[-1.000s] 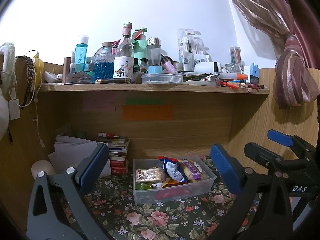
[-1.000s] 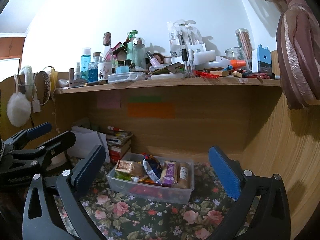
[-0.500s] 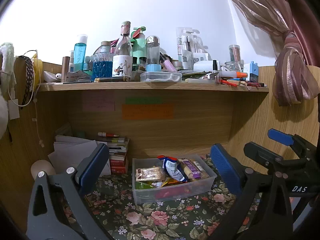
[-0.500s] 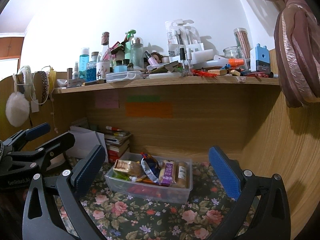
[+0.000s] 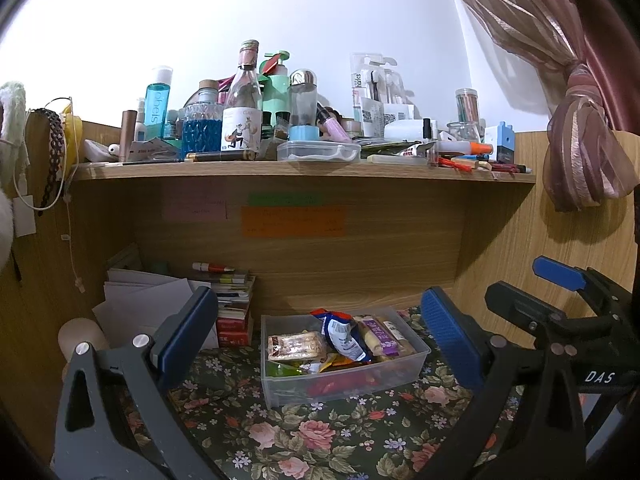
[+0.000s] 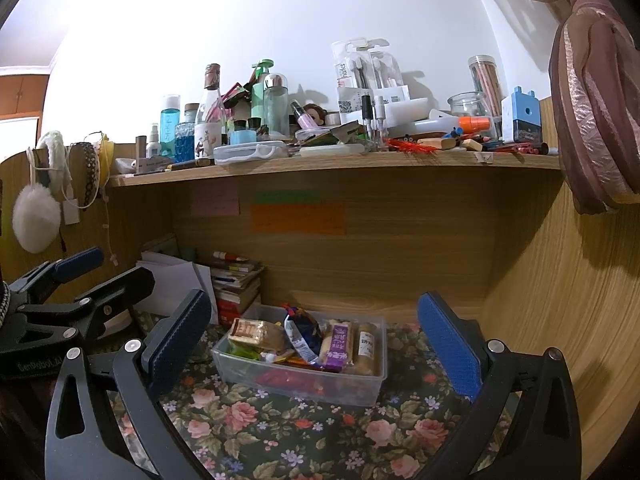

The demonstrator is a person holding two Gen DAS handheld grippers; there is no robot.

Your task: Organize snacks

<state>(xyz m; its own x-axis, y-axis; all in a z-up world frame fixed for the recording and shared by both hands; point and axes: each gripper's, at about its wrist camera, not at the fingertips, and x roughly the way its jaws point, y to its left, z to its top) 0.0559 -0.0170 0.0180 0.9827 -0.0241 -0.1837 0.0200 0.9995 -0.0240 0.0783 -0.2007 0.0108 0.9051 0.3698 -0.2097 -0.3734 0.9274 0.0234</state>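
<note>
Down on the flowered cloth (image 5: 320,440) sits a clear plastic tub (image 5: 412,364), rectangular and thin-walled, packed with snacks: a crinkly bar in see-through wrap (image 5: 296,346), a glossy blue-and-white pouch (image 5: 344,338) and a long roll with a purple label (image 5: 378,338). Both grippers hover short of the tub, touching nothing. Each has black arms tipped with ribbed blue pads. The left gripper (image 5: 320,344) is spread wide and empty; the right gripper (image 6: 314,344) likewise gapes with nothing between its pads. Left of the tub stands a stack of books (image 5: 234,300). Above the tub runs a wood-grain shelf (image 5: 304,170) crowded with bottles.
</note>
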